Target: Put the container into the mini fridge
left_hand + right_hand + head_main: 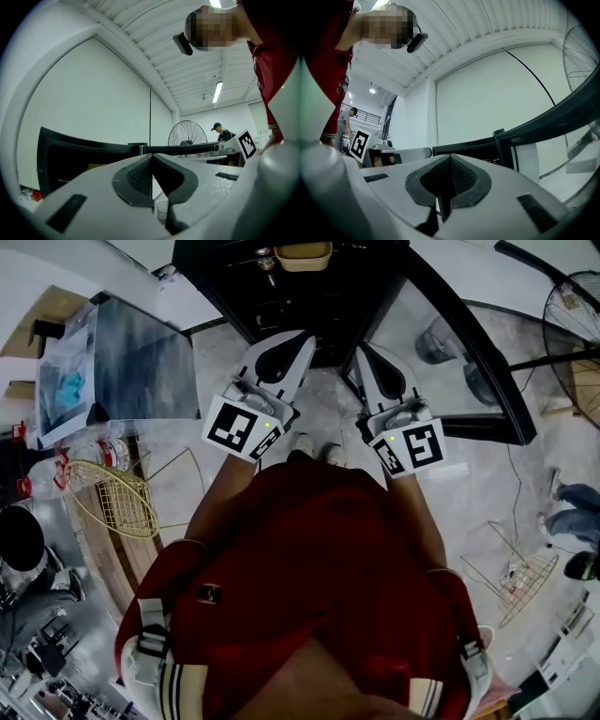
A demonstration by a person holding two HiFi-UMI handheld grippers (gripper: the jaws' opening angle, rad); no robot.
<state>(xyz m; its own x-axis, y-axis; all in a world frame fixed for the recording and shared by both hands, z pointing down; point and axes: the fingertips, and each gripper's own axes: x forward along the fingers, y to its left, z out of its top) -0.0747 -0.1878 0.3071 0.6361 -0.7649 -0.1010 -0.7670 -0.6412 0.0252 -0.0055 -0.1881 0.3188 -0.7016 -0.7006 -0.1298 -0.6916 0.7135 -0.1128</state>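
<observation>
Inspector: Hazards at this point?

Operator: I note both tools empty. The left gripper (152, 164) has its jaws together on nothing, and the right gripper (450, 171) is likewise closed. The container (302, 255), a tan tub, sits at the far edge of the head view against the dark mini fridge (234, 277). Whether it is on a shelf or on top, I cannot tell.

Inspector: Principal risk?

Operator: In my judgement, reaching in with closed jaws would shove the tub instead of gripping it. The open door (459, 381) stands just right of my right tool, and a careless swing could strike its glass.
</observation>
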